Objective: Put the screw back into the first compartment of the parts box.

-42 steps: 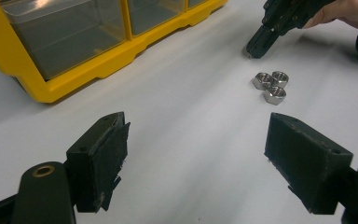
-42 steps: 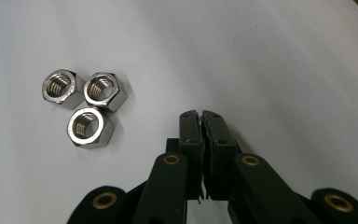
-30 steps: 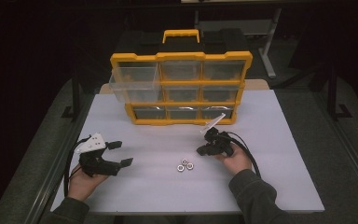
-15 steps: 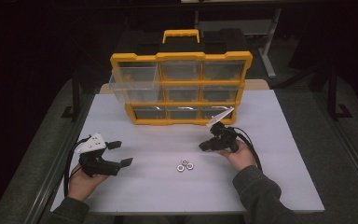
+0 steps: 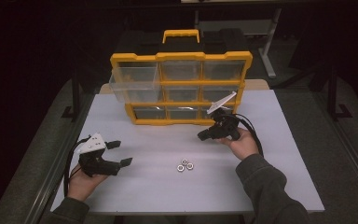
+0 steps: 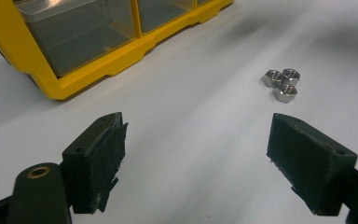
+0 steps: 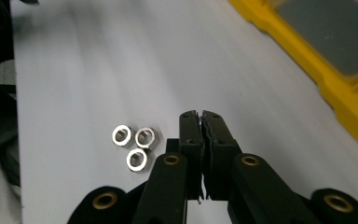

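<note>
Right gripper (image 5: 204, 136), jaws pressed together and empty, has lifted off the table (image 5: 279, 186), away from the nuts (image 5: 185, 164). Left gripper (image 5: 120, 153) unmoved, jaws wide.

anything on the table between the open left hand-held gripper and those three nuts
Nothing visible. Bare white table lies between the left hand-held gripper and the three nuts; the yellow organizer sits off to the side, out of the path.

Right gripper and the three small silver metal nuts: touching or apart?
Apart. The right gripper view shows bare white table between the shut right gripper and the nuts.
</note>
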